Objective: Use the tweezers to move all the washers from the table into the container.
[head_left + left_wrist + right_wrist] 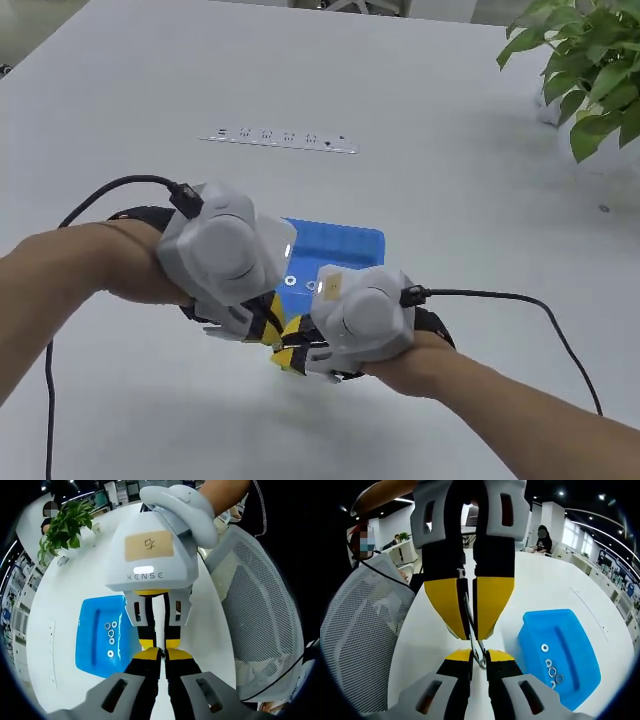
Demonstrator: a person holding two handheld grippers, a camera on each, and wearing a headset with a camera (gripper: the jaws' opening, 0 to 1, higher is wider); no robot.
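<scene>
While the left gripper (268, 325) and the right gripper (292, 355) are hovering tip to tip low over the white table (450, 180), bare tabletop is stretching away on every side. A flush strip (280, 138) is lying well off at 12 o'clock, and a plant (590, 70) is leafing in at 2. The blue container (350, 245) is lying just beyond the tips at 12. The left jaws are pressing together on the thin metal tweezers (476, 649). The right jaws are standing narrowly apart around the tweezers' end, and I cannot tell whether they are pinching it. Small silver washers (548, 663) are sitting inside the container.
</scene>
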